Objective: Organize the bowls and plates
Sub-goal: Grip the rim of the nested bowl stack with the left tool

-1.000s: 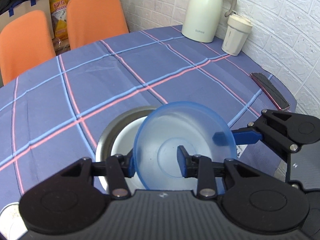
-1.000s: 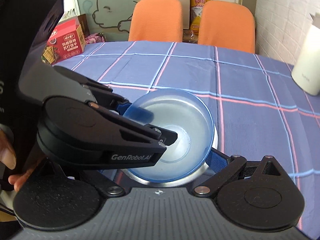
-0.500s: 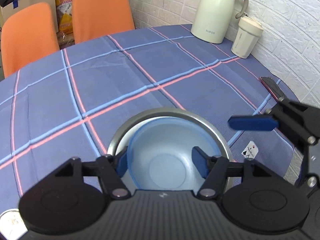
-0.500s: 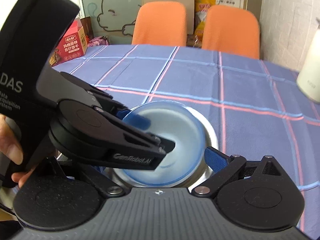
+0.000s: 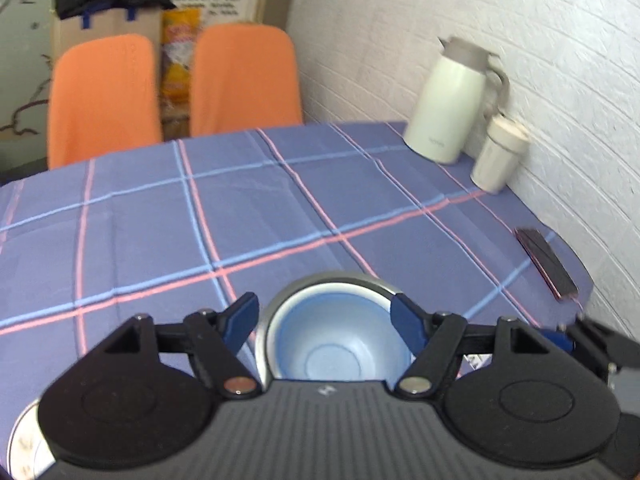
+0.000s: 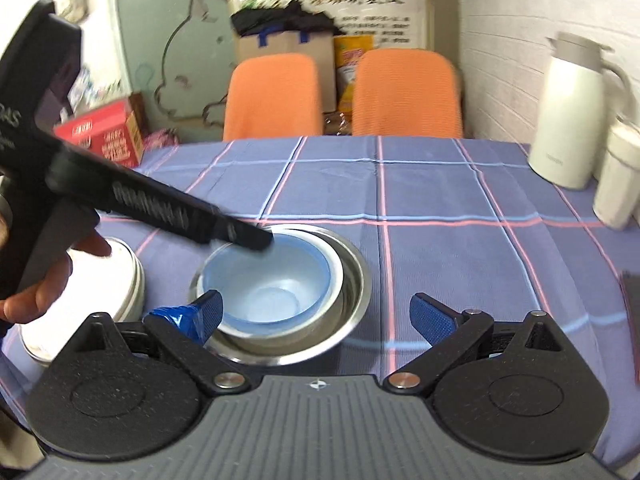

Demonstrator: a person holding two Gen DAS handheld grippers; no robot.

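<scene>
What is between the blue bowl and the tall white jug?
Only bare checked tablecloth. The right wrist view shows nothing standing between the blue bowl, nested in the steel bowl, and the jug.

The left gripper (image 5: 325,318) is pointing downward with its blue-padded jaws spread apart; they have just been opening, gripping nothing. A hand (image 6: 38,280) is wrapping its handle. The right gripper (image 6: 316,314) is angling down too, jaws wide and empty.
</scene>
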